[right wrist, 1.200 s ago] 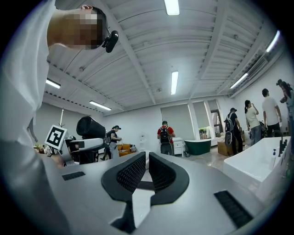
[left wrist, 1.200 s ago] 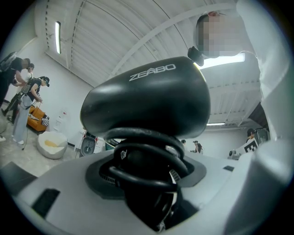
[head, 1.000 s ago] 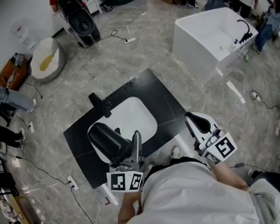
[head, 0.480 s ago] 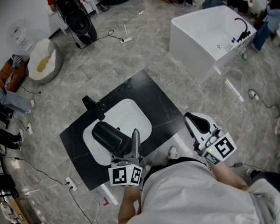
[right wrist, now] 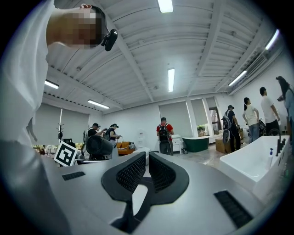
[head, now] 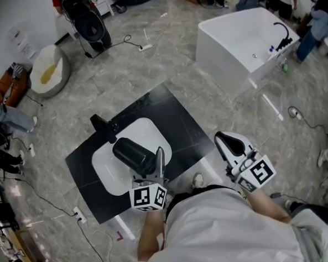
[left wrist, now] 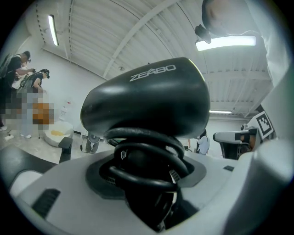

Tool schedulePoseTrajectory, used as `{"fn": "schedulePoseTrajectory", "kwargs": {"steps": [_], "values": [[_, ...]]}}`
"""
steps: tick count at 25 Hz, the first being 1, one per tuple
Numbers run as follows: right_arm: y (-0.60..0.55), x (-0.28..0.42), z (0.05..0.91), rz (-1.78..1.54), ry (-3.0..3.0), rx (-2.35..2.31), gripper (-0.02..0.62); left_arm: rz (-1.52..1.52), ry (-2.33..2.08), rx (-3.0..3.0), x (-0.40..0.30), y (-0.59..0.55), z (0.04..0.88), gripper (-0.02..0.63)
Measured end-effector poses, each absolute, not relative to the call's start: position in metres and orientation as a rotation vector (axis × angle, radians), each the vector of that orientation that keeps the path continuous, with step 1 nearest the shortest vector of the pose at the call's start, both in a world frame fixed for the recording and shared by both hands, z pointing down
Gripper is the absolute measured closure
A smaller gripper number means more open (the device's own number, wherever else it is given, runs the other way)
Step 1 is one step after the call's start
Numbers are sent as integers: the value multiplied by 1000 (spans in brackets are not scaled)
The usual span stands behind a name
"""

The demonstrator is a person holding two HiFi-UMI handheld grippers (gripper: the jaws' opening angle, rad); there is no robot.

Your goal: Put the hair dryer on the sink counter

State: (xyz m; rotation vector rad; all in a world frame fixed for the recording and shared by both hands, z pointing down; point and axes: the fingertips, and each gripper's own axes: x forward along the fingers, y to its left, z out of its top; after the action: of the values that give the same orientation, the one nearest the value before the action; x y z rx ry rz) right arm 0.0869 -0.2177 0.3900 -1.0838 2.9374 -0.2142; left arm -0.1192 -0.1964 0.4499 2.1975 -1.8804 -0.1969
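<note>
On the black sink counter (head: 177, 124), the faucet (head: 103, 127) stands at the far left edge of the white basin (head: 108, 170). Just right of it the left gripper (head: 153, 166) holds the black hair dryer (head: 133, 153) over the basin's near right part, fingers clamped on the handle with its coiled cord (left wrist: 142, 156); the dryer seems to hang above the basin rather than rest on it, though the head view leaves that unsure. Farther right, off the counter's near right corner, the right gripper (head: 231, 143) is level with its fingers (right wrist: 131, 172) drawn almost together on nothing.
</note>
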Motion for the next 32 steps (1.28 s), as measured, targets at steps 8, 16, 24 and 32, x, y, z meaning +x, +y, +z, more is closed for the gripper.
{"fn": "schedulePoseTrajectory", "kwargs": {"steps": [8,16,24,32], "values": [[-221,90,396,-228,2966,-1036,549,-109,-1872,2140,-112,-217,494,331],[-224,98,401,-248,2995,-1020,549,-30,-1855,2100,-103,-239,530,333],[-232,112,408,-265,3012,-1055,549,17,-1820,2101,-94,-263,556,334],[-239,119,411,-276,3010,-1078,549,152,-1772,2065,-89,-283,594,334]]}}
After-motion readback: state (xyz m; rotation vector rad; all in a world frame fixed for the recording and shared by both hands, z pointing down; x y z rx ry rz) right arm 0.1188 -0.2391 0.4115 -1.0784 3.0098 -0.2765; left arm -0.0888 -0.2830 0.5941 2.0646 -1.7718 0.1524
